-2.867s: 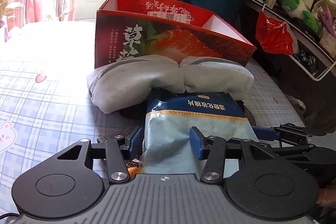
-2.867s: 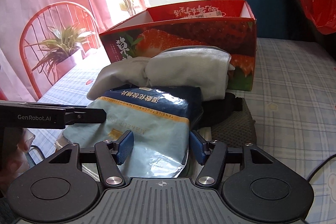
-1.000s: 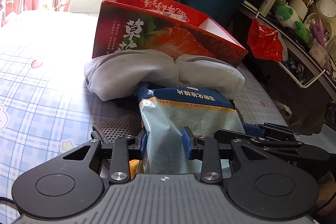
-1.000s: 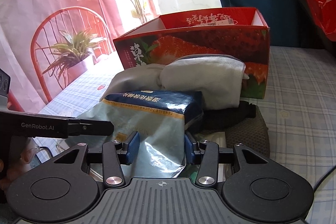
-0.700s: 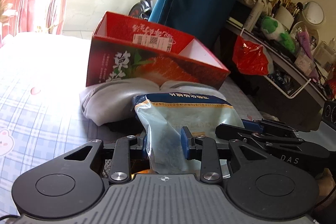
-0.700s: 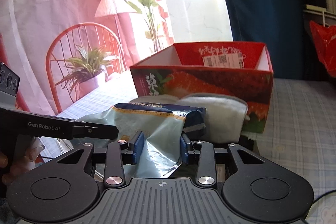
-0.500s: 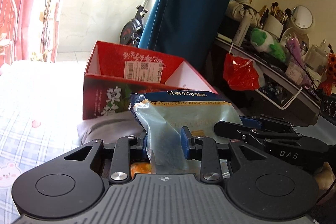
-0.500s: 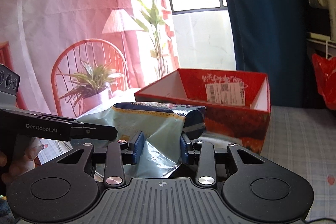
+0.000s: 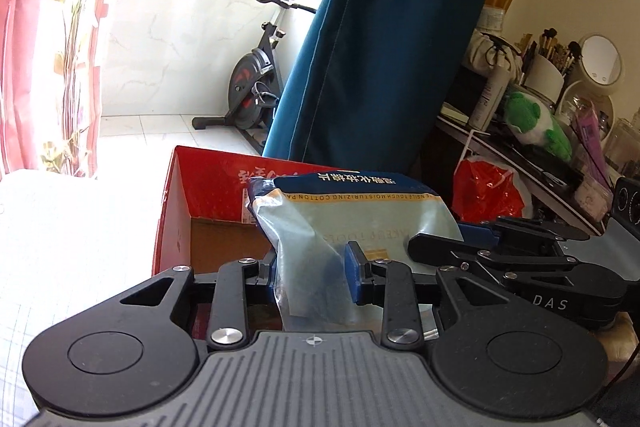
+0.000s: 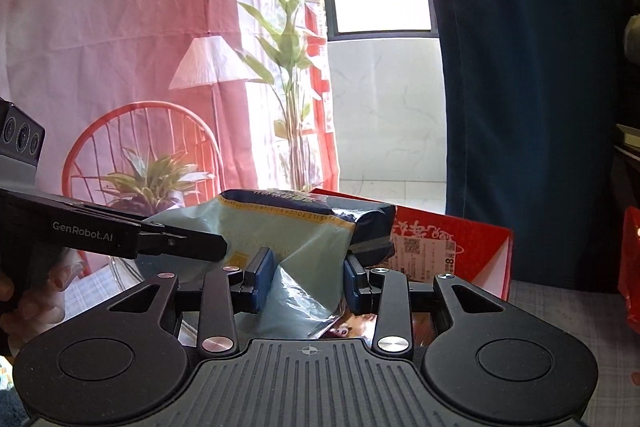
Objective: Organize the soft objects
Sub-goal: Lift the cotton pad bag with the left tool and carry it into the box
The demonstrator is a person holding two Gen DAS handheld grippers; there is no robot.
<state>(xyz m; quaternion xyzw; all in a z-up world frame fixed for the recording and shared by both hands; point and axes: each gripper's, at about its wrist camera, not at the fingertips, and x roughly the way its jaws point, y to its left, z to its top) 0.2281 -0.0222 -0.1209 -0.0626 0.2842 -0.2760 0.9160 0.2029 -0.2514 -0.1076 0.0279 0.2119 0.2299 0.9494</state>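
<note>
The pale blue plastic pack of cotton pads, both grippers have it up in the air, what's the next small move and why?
Probably carry it forward over the open red strawberry-print cardboard box. The pale blue plastic pack of cotton pads hangs clamped by the left gripper and the right gripper, near the box's rim, and the cardboard floor in view looks bare, so there seems room to lower it.

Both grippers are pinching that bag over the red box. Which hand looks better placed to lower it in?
Probably left. The left gripper grips the pale-blue plastic cotton-pad bag facing the open red cardboard box, whose brown floor shows ahead. From the right gripper, the bag hides most of it.
</note>
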